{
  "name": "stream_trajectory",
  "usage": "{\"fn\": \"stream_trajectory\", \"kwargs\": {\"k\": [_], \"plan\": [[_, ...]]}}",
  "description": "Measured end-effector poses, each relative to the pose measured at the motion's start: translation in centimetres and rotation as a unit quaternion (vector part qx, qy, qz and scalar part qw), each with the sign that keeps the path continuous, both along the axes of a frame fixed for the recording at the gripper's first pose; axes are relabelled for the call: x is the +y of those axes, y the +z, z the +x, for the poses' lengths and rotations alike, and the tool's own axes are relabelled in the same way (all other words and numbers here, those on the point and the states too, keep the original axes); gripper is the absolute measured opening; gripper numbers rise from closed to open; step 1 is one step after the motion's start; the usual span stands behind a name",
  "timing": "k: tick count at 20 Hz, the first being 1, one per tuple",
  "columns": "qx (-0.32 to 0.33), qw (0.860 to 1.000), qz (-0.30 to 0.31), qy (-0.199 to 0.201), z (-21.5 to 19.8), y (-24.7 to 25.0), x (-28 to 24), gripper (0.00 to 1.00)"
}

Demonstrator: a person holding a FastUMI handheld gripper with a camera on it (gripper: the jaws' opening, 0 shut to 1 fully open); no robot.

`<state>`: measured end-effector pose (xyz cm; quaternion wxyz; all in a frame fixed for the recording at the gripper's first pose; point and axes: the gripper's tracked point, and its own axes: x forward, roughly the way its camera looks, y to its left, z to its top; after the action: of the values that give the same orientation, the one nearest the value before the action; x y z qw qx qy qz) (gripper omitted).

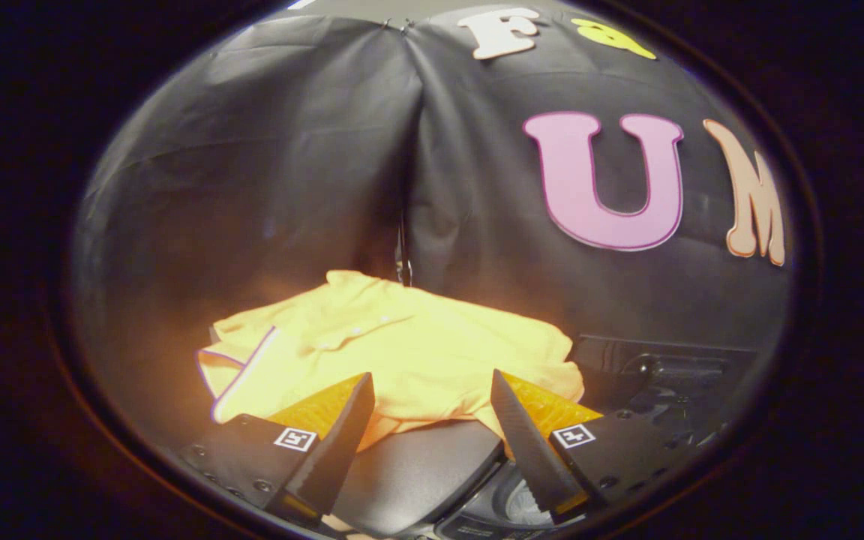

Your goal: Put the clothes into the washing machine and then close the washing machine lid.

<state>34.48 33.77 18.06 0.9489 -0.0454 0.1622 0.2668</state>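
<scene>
jaws (spread wide) before yellow shirt (402, 345)

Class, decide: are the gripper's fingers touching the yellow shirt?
Cannot tell. In the gripper view the open fingers overlap the shirt lying ahead, but neither contact nor gap shows plainly.

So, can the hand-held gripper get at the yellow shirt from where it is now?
Probably yes. The hand-held gripper is open, and the yellow shirt lies just ahead of its fingers with nothing between them; its near edge already sits in the gap.

Black cloth wall (289, 187) behind — two panels, seemingly clipped together.
</scene>
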Motion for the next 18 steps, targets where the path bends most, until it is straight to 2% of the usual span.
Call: {"fn": "stream_trajectory", "kwargs": {"k": [2, 6, 8, 9, 12, 14, 18], "plan": [[0.005, 1.000, -0.007, 0.005, 0.4, -0.1, 0.1, 0.98], [0.011, 1.000, -0.007, 0.006, 0.4, -0.5, 0.3, 0.50], [0.018, 1.000, 0.006, -0.007, 0.6, -0.3, -0.3, 0.25], [0.023, 1.000, 0.014, -0.012, 0.6, -0.3, -0.5, 0.17], [-0.005, 0.999, 0.008, -0.045, 1.5, 0.8, -2.5, 0.16], [-0.037, 0.996, 0.000, -0.082, 2.0, 2.6, -5.6, 0.05], [-0.054, 0.986, -0.012, -0.157, 3.0, 4.0, -13.4, 0.05]]}}
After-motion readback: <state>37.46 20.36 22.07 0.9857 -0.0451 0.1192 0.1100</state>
